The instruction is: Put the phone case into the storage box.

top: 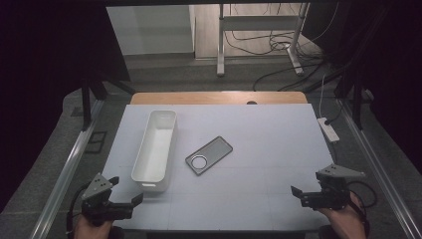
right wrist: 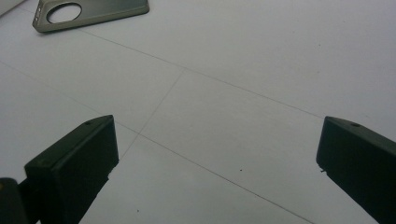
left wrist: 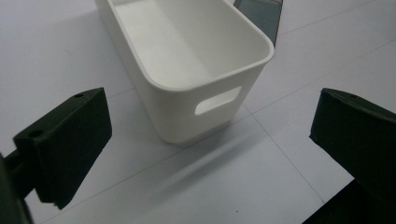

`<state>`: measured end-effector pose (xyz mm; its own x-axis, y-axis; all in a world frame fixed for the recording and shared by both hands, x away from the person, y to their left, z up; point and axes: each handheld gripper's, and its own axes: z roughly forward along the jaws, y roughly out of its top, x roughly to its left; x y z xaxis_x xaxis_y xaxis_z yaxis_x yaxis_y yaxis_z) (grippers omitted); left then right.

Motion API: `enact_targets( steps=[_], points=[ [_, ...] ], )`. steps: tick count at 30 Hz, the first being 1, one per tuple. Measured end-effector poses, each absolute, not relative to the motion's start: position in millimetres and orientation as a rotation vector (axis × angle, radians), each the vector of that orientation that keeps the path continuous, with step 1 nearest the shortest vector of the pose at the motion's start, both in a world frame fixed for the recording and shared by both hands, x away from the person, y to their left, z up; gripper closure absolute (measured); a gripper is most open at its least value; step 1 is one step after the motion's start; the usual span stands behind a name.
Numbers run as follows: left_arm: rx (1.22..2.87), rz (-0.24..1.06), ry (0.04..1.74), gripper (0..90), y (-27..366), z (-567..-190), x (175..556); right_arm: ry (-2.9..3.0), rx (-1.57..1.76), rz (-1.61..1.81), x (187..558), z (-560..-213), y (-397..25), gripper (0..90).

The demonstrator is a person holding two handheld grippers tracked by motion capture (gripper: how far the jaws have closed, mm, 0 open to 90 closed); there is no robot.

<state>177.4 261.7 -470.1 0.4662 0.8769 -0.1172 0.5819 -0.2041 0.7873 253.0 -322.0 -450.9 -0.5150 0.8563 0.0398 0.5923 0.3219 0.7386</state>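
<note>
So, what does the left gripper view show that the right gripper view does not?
The left gripper view shows the white bin, empty, with a handle slot in its near end, close ahead of the open left tool. The right gripper view shows the phone case's round camera hole, beyond the open right tool. Both show the white table and part of the phone case.

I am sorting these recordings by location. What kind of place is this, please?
Probably a lab or test room set up for recording. A white table stands between dark curtains, loose cables lie on the floor beyond, and a power strip sits beside the table.
</note>
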Motion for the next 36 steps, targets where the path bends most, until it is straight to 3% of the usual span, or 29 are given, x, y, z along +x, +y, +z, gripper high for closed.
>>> enact_targets(
  steps=[36],
  points=[
    [1.910,0.452,1.211,0.0,261,-470,178,2.391,1.158,1.088,292,-445,-284,0.0]
  ],
)
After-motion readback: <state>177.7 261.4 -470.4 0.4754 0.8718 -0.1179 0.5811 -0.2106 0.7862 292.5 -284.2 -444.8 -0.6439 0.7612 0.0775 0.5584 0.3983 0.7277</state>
